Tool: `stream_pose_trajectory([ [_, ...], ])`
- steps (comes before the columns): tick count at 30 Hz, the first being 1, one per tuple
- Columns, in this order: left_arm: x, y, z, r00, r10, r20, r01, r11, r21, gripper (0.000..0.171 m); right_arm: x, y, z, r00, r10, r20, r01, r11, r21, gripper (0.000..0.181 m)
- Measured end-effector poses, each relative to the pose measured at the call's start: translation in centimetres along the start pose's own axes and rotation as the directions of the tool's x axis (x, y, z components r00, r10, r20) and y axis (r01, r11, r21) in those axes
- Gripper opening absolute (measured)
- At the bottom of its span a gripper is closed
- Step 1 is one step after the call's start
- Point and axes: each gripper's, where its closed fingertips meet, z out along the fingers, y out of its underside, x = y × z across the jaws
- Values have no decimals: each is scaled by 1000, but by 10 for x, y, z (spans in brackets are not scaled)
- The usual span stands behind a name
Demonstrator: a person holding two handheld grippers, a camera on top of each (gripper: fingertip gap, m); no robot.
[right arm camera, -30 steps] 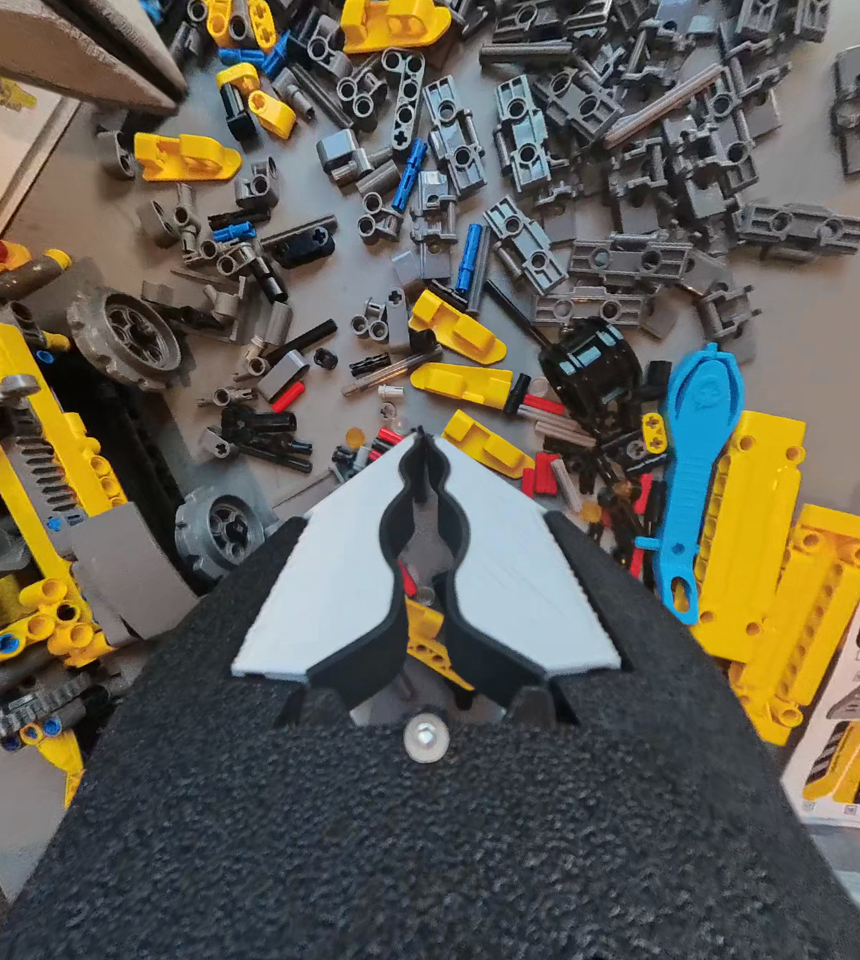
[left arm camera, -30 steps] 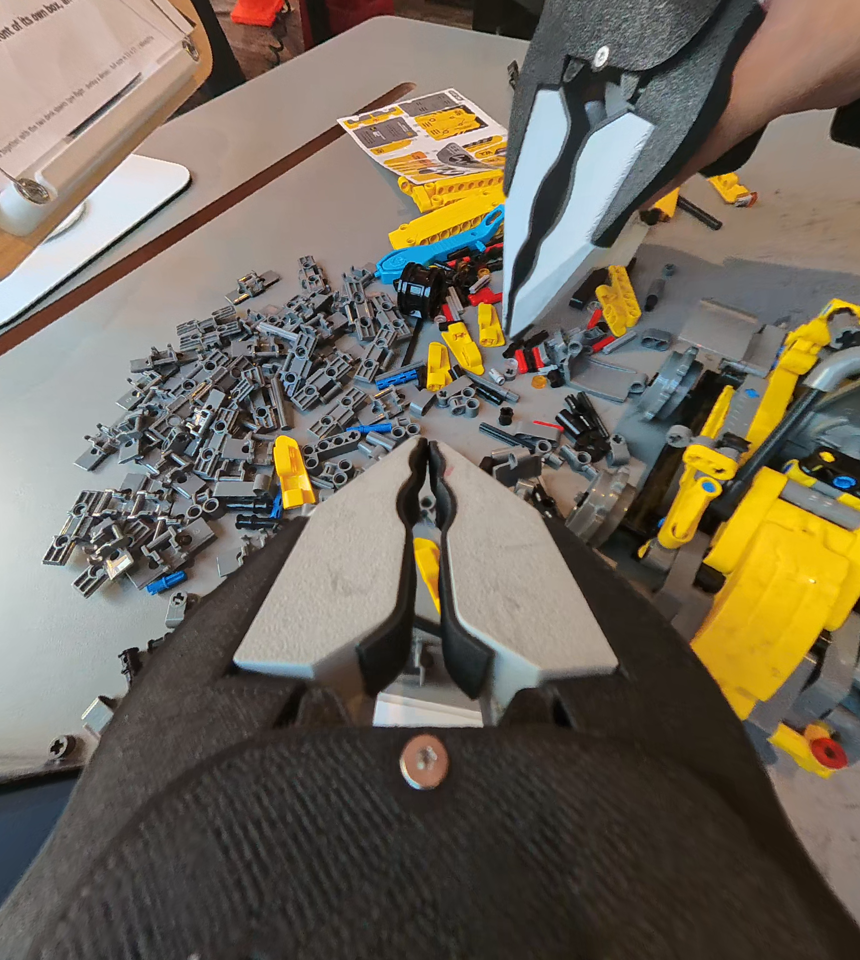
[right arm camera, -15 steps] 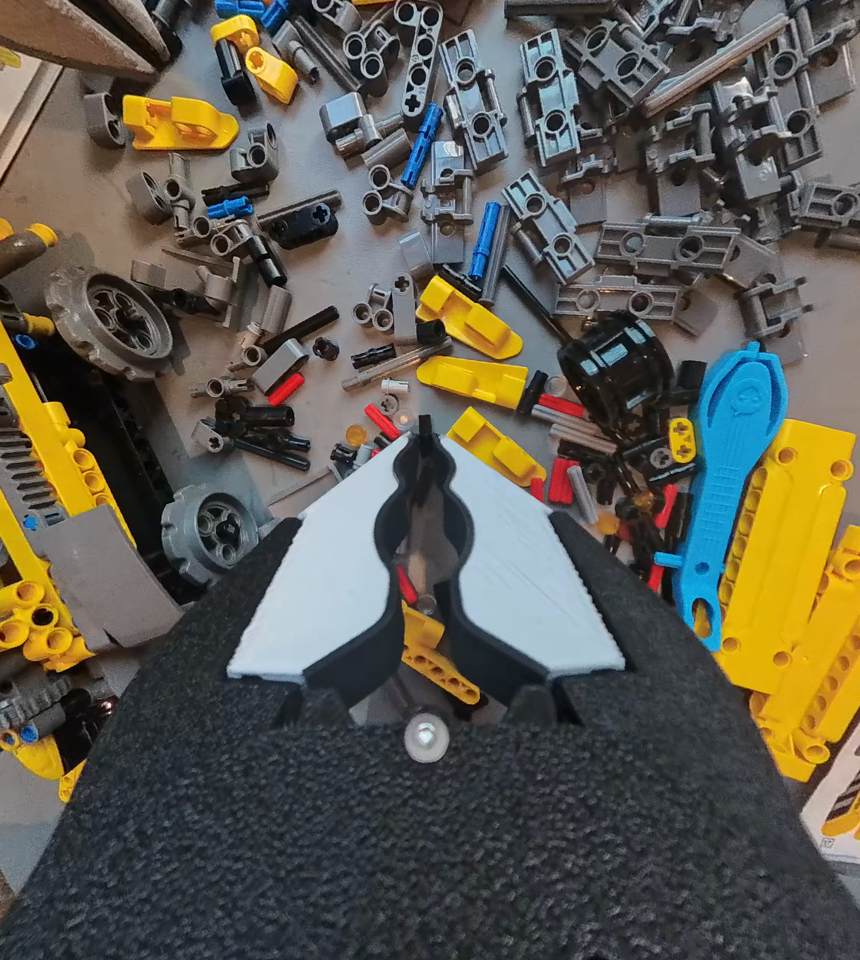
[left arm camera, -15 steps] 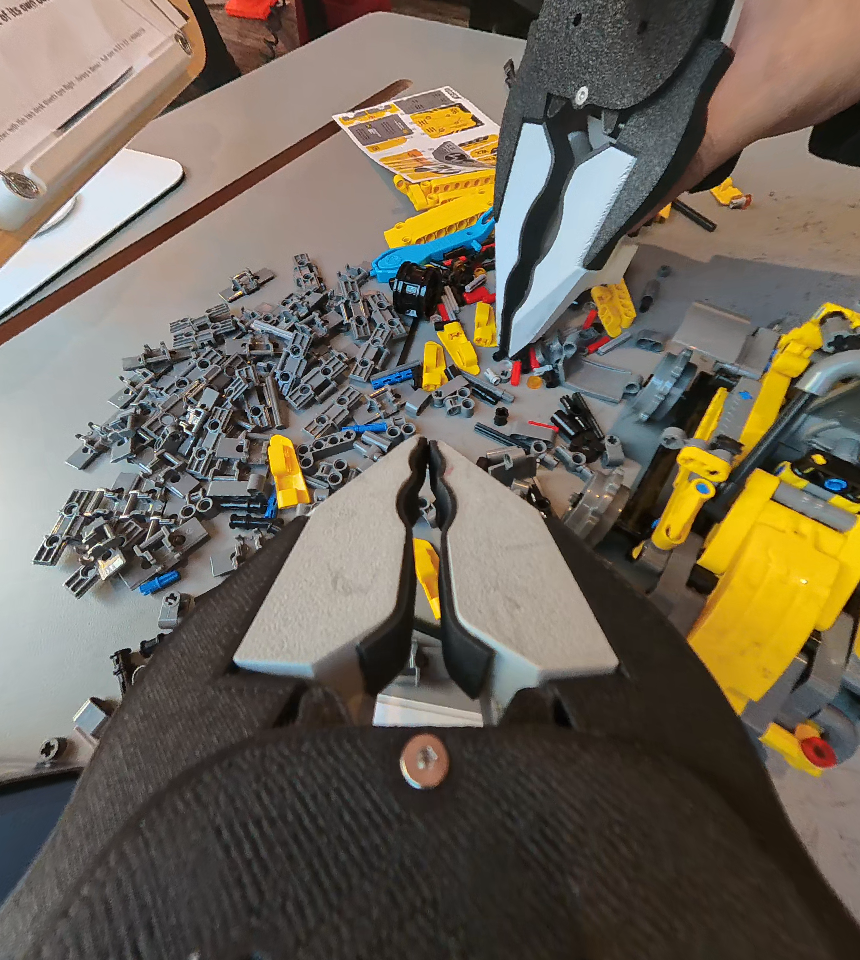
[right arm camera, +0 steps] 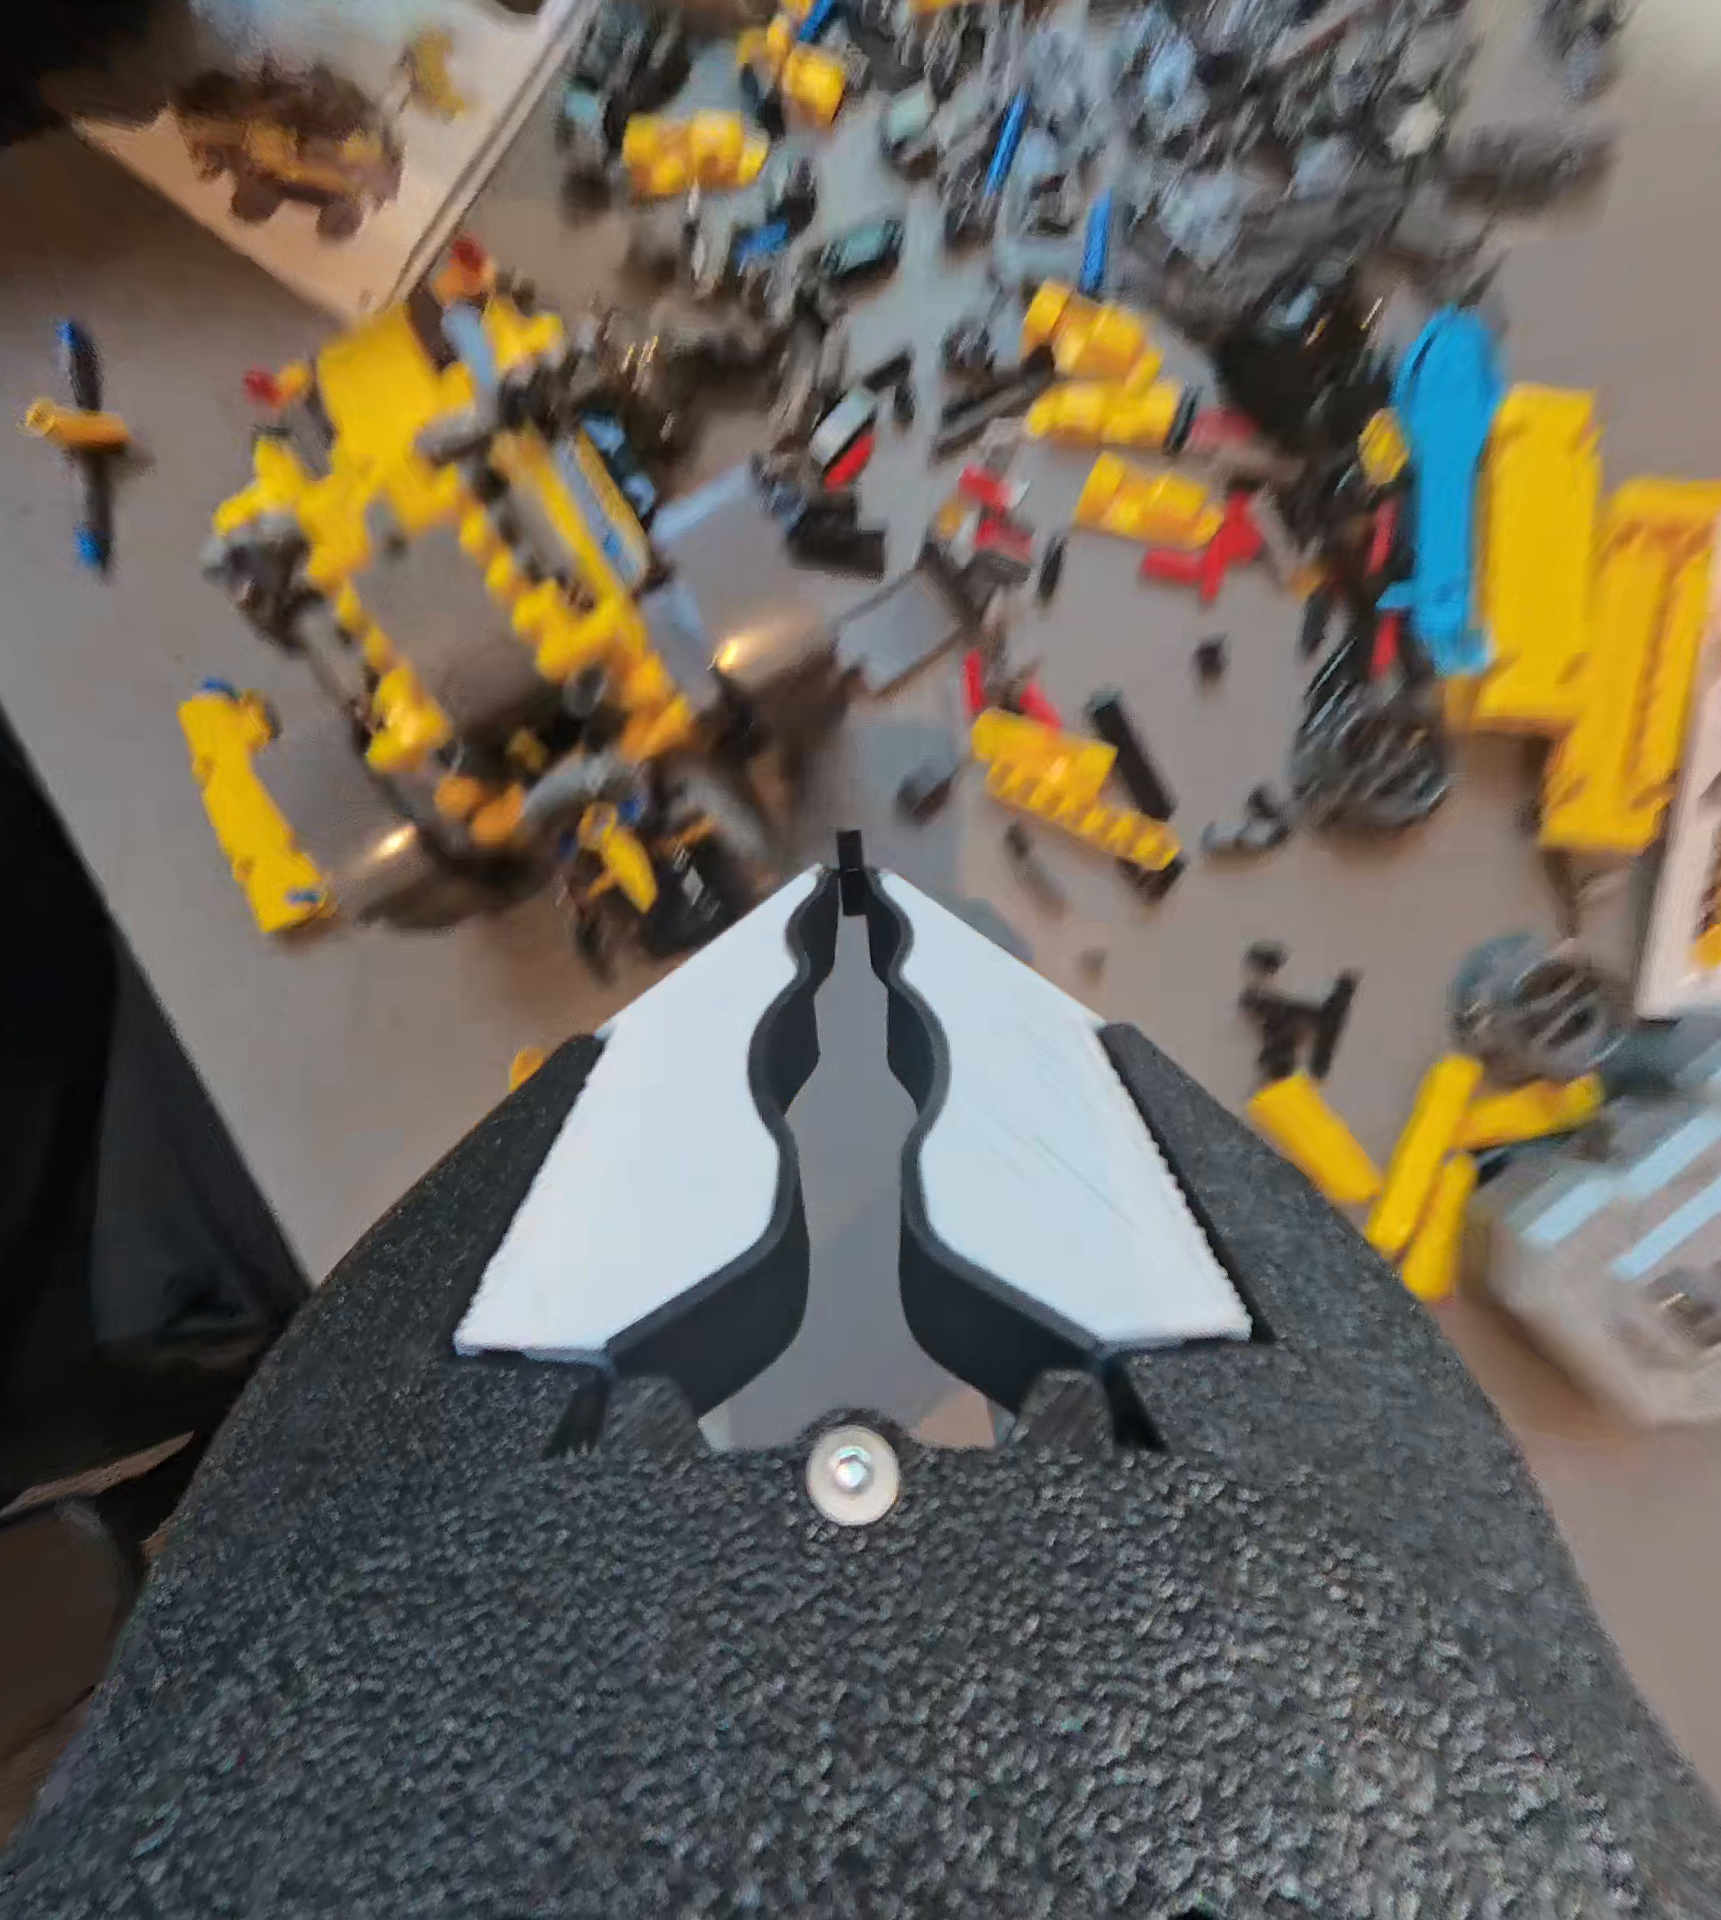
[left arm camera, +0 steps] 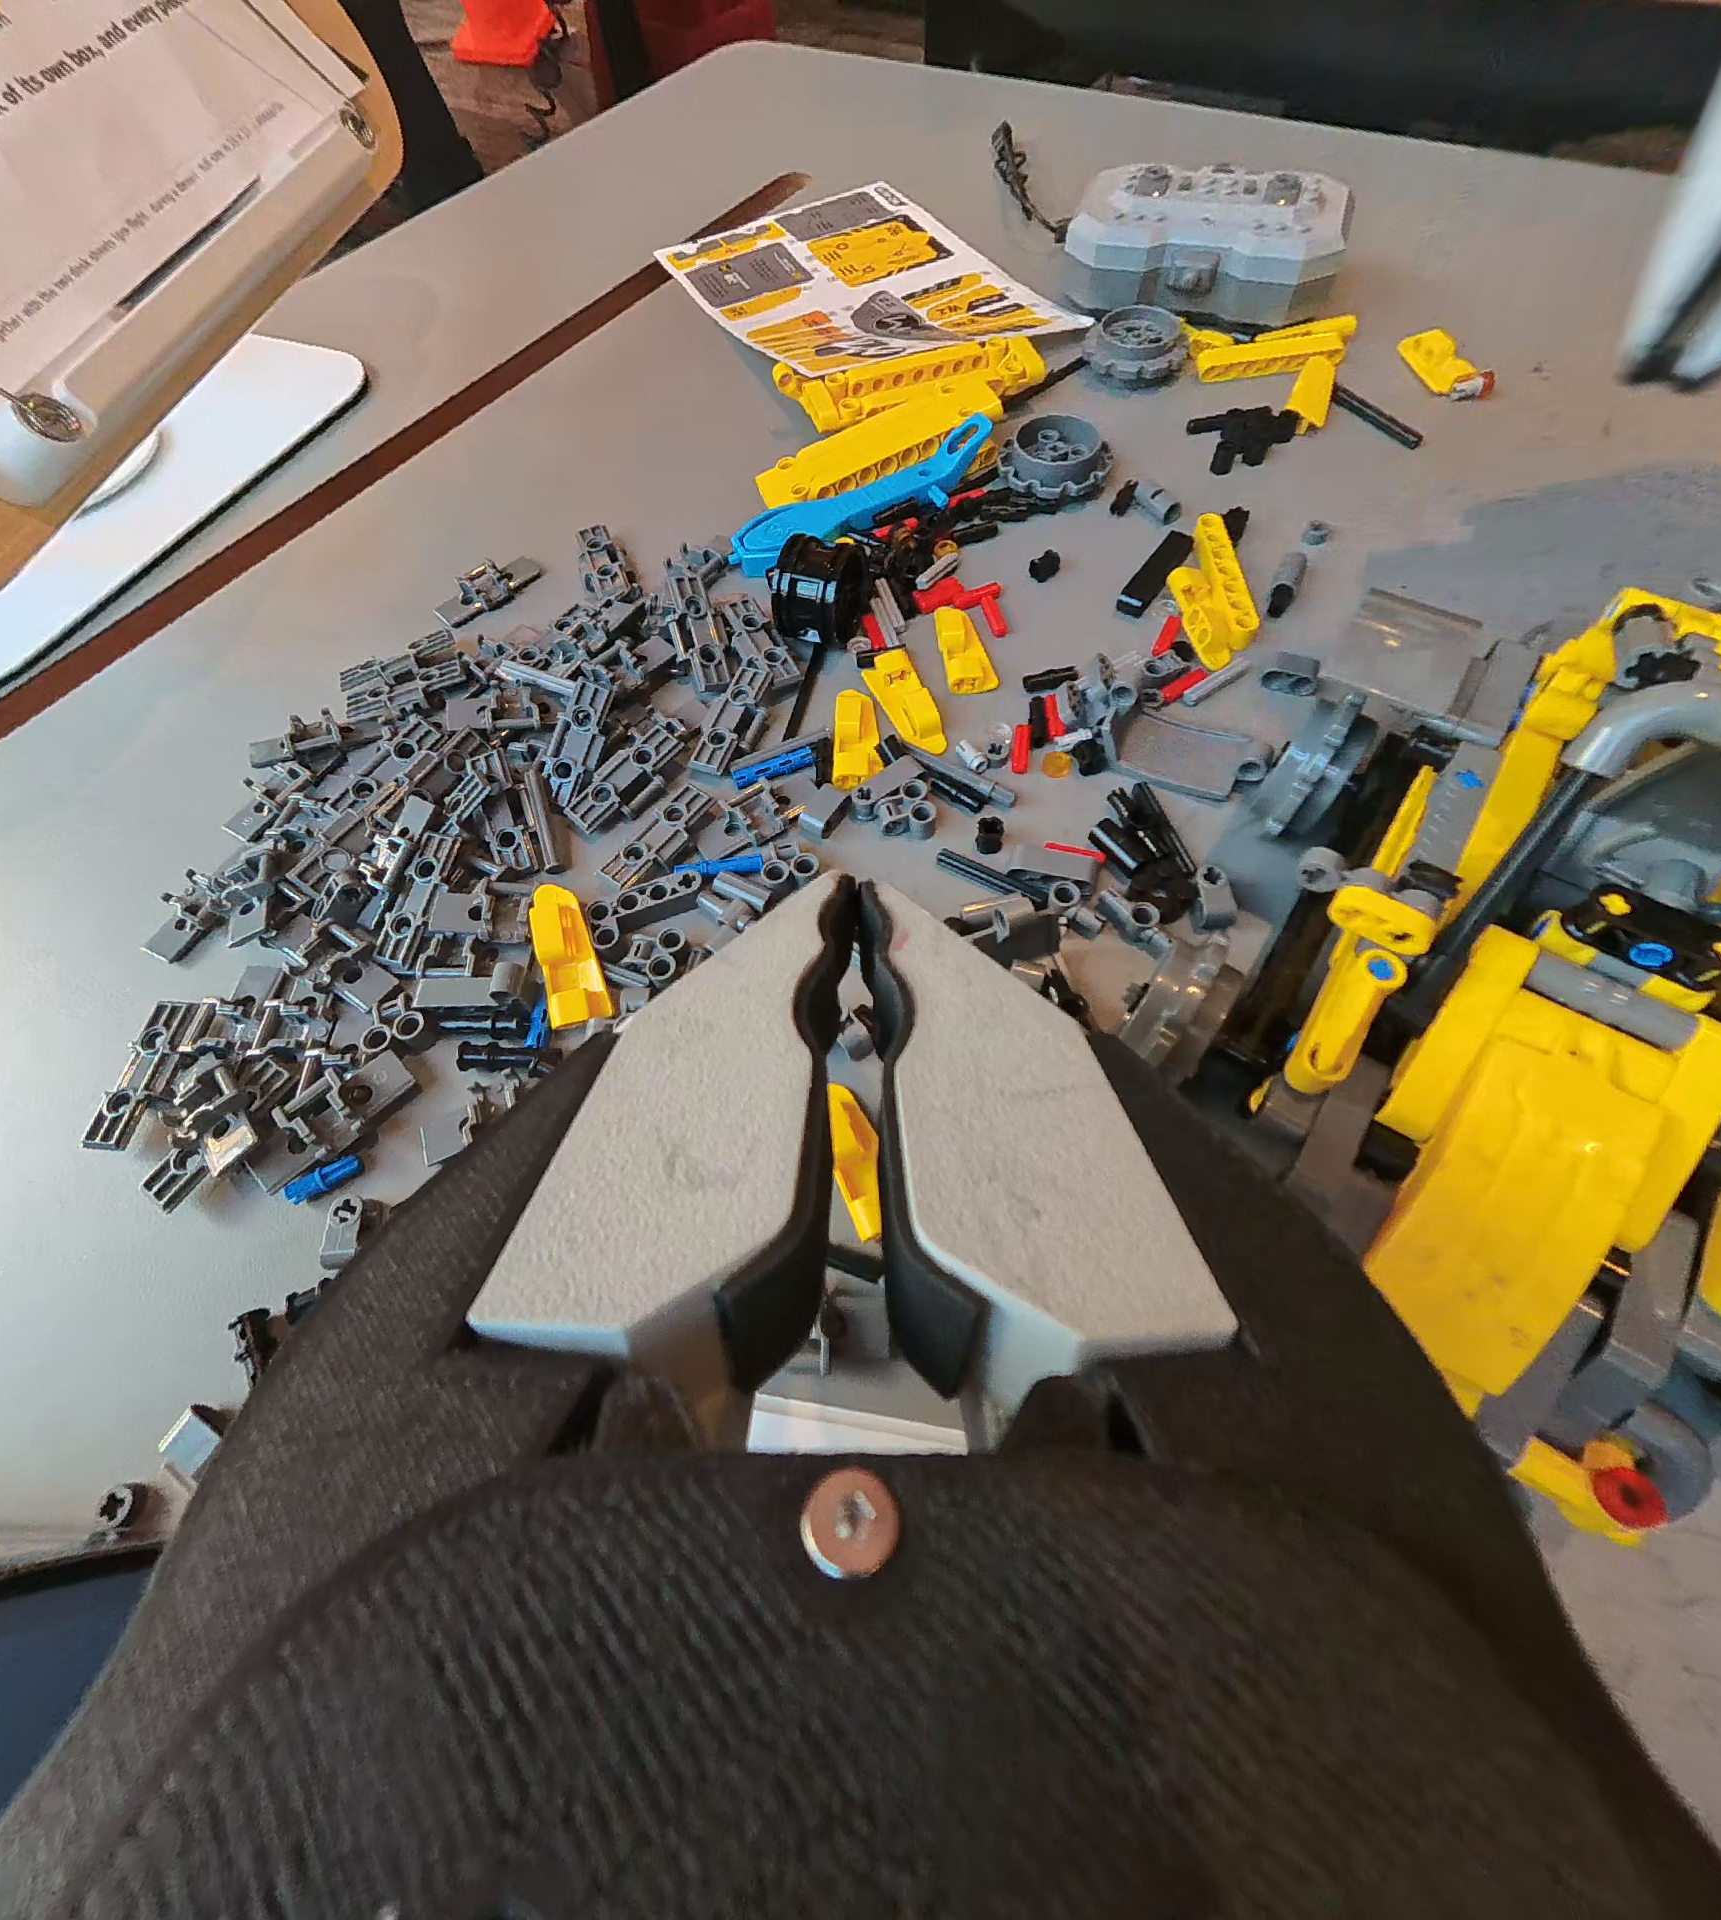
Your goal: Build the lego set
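Black pin (right arm camera: 848, 871) pinched upright at the tips of the right gripper (right arm camera: 848, 891), its long axis along the fingers, high above the table (right arm camera: 440, 1060). Blurred below and to its left lies the yellow model (right arm camera: 482, 582). Left gripper (left arm camera: 854, 906) hangs low with tips together on nothing, over the grey pile (left arm camera: 440, 831), the model just to its right.
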Motion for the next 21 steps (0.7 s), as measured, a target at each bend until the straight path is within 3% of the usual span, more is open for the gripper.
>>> stream_pose_trajectory([
  [4,2,1,1,1000,4,-2,-4,1000,-3,0,-36,66,5,998,58,13,-57,996,-72,5],
  [8,4,2,2,1000,14,-7,-14,1000,-9,0,-64,93,23,999,9,32,-5,993,-117,5],
  [15,2,4,2,1000,20,1,-20,1000,-18,0,-65,97,29,999,-8,36,12,991,-130,13],
  [21,4,6,4,1000,12,-12,-13,999,-30,0,-35,62,11,1000,-21,-6,21,999,-28,12],
])
